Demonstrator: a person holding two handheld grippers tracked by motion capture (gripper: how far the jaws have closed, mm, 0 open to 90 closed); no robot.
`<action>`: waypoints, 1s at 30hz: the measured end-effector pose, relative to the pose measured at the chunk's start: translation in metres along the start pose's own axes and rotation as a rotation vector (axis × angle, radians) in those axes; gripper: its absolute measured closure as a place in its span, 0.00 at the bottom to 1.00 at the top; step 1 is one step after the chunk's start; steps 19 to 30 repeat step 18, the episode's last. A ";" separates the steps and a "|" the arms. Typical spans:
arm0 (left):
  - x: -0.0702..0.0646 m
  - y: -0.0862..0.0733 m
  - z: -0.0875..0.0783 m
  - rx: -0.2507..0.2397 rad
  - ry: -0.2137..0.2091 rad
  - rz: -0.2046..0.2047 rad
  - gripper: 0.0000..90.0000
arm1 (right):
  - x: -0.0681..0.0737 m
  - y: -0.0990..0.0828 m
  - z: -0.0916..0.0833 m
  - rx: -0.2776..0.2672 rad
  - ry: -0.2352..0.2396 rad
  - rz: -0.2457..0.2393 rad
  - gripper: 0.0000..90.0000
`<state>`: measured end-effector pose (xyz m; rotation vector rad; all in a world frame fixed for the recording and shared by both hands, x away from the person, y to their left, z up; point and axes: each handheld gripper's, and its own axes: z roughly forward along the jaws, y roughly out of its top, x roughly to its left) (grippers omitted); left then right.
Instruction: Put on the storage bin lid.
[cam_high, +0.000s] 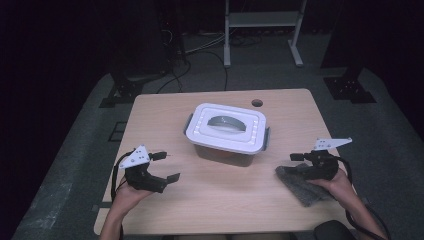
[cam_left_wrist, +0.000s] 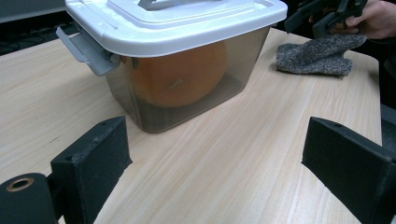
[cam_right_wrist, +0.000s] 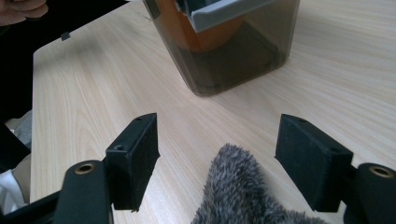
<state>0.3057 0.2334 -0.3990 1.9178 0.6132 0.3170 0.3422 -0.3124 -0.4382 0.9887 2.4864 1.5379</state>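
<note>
Grey fuzzy cloth (cam_right_wrist: 243, 186) lies between my right gripper's (cam_right_wrist: 217, 163) wide-open jaws near the table's (cam_high: 165, 107) right edge, ungripped. My left gripper (cam_left_wrist: 215, 172) gapes empty. Lidded box (cam_high: 227, 132) sits mid-table. Next, I judge: pinch the cloth.

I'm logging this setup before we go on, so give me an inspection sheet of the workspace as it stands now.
Surface: light wooden table, round hole near the far edge.
Job's things: lidded plastic box, white lid on, grey side latches, an orange round thing inside; grey fuzzy cloth lying flat at the right.
Clutter: nothing seen.
Grippers: left gripper open, holding nothing, facing the box; right gripper open, cloth between its jaws, pads not pressing.
Cables: one trails from each gripper; more lie on the floor beyond.
Surroundings: dark room, grey floor, metal stand legs behind.
</note>
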 end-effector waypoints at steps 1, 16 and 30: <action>0.000 0.000 0.000 0.000 0.000 0.000 0.07 | 0.000 -0.001 0.000 -0.003 0.000 0.003 0.32; 0.000 0.000 0.000 0.000 0.001 0.000 0.07 | 0.006 -0.010 -0.004 -0.043 -0.010 -0.004 0.31; 0.000 0.000 0.000 0.000 0.003 0.000 0.07 | 0.007 -0.011 -0.006 -0.049 -0.014 -0.003 0.31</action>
